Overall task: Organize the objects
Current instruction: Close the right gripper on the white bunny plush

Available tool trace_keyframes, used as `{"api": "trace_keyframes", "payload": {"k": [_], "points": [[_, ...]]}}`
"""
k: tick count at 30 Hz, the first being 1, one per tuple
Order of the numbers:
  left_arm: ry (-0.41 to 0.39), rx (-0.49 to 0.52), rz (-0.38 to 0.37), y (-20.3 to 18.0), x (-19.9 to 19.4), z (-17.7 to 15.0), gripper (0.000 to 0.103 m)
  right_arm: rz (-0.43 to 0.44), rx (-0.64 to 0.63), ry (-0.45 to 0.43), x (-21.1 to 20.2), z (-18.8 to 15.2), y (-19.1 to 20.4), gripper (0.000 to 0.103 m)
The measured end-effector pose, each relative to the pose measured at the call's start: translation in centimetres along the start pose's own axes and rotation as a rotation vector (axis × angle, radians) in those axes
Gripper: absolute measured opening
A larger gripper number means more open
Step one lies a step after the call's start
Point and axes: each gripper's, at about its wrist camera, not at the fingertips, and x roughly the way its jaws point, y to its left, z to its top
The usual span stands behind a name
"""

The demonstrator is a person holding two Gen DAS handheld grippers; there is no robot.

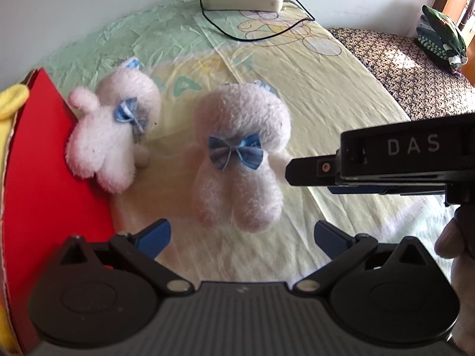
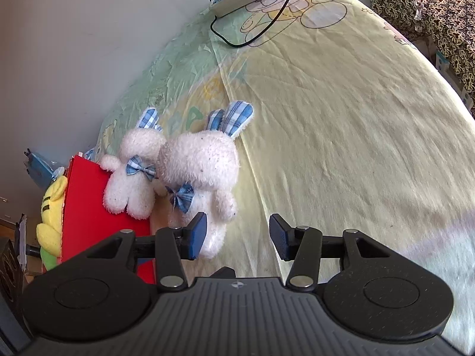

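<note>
Since the nearer fluffy white plush rabbit with a blue checked bow (image 1: 237, 160), lying just right of the red cardboard box (image 1: 50, 160), looks light and squashy, its waist suits both empty, spread grippers: left gripper (image 1: 242, 235), right gripper (image 2: 237, 234)

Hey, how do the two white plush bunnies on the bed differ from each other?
The smaller bunny looks plainly smaller than the bigger bunny. The smaller bunny lies partly on the red box, while the bigger bunny lies wholly on the yellow sheet. The bigger bunny lies just ahead of the open left gripper; the smaller bunny is off to the side. Both are fluffy white with blue checked bows and ears.
</note>
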Motion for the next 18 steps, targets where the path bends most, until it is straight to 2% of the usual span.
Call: {"api": "trace_keyframes", "payload": {"k": [6, 9, 15, 18], "points": [[-0.033, 0.004, -0.009, 1.0, 0.6, 0.9, 0.102, 0.050, 0.005, 0.011, 1.5, 1.2, 0.0, 0.050], [-0.039, 0.003, -0.019, 1.4, 1.1, 1.3, 0.102, 0.069, -0.031, 0.026, 2.4, 1.5, 0.8, 0.050], [-0.024, -0.002, -0.026, 2.0, 2.4, 2.0, 0.094, 0.130, -0.031, 0.038, 3.3, 2.1, 1.1, 0.050], [0.001, -0.005, -0.029, 2.2, 3.1, 2.2, 0.084, 0.145, -0.055, 0.042, 3.7, 2.1, 1.5, 0.050]]}}
